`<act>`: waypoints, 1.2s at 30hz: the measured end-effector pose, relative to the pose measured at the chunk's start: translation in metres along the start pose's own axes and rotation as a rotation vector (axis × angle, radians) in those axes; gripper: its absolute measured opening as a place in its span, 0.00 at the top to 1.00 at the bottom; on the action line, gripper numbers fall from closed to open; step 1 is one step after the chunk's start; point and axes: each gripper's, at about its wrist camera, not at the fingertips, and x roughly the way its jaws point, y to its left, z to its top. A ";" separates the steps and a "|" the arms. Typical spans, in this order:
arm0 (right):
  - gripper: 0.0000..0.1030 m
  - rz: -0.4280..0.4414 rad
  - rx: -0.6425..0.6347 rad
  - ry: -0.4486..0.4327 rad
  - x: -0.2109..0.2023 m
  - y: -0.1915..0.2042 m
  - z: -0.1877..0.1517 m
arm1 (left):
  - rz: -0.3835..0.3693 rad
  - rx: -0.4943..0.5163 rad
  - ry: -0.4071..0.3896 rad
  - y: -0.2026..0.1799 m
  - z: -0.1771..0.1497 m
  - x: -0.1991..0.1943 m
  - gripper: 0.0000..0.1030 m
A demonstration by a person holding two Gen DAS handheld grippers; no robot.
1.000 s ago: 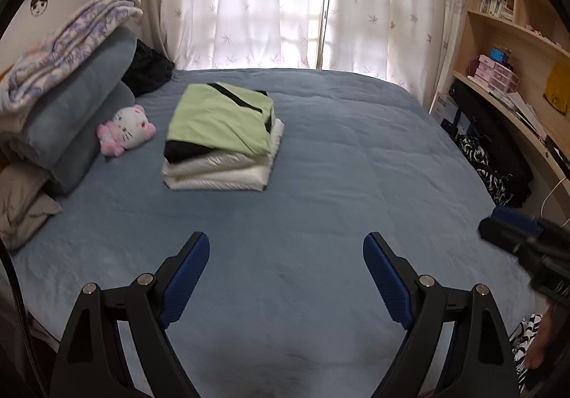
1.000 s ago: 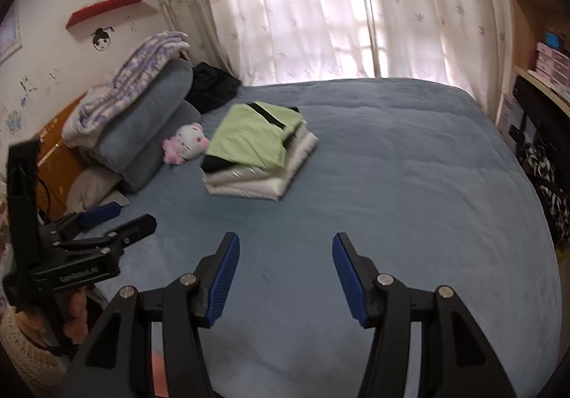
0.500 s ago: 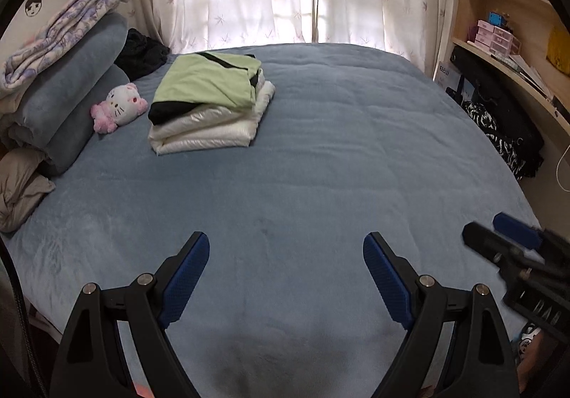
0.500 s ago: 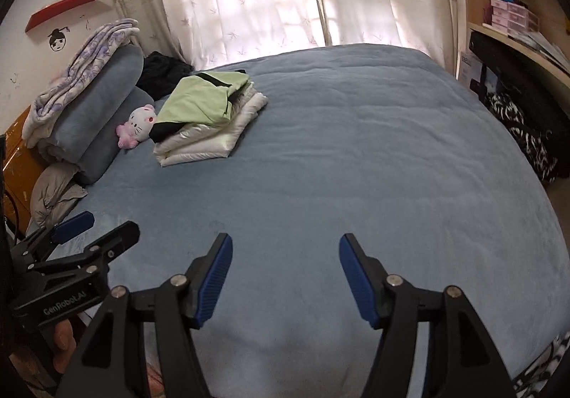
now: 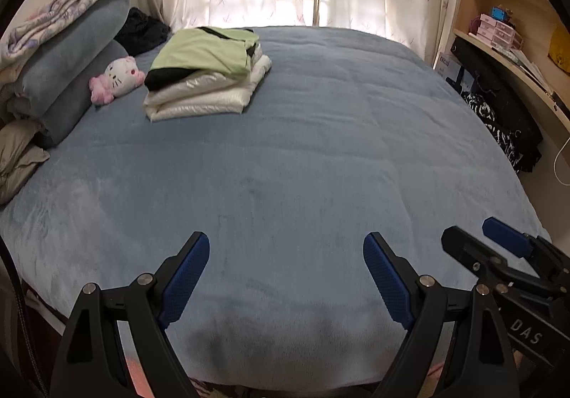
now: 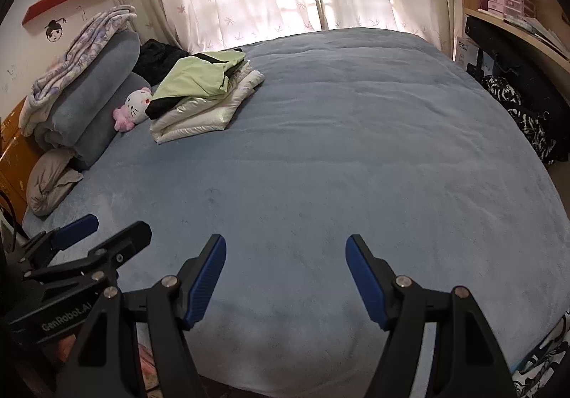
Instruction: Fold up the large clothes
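A stack of folded clothes, a light green garment on white ones, lies at the far left of the blue bed; it also shows in the right wrist view. My left gripper is open and empty over the bed's near edge. My right gripper is open and empty over the same edge, to the right of the left one. Each gripper shows in the other's view, the right one and the left one. Both are far from the stack.
A pink and white plush toy, rolled grey blankets and a beige pillow lie along the bed's left side. Dark clothing lies by the curtain. Shelves and dark patterned clothes stand on the right.
Both grippers have pulled back toward the bed's near edge and tilted down, so more of the bed shows. Both stay open and empty. The stack has not moved.
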 end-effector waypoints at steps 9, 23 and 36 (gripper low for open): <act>0.32 -0.008 -0.009 -0.021 -0.008 0.005 -0.005 | 0.000 -0.003 -0.005 0.001 -0.009 -0.004 0.15; 0.32 -0.012 -0.024 -0.049 -0.019 0.010 -0.009 | 0.016 -0.019 -0.023 0.006 -0.017 -0.015 0.16; 0.32 -0.016 -0.025 -0.055 -0.023 0.010 -0.009 | 0.016 -0.033 -0.030 0.013 -0.021 -0.020 0.16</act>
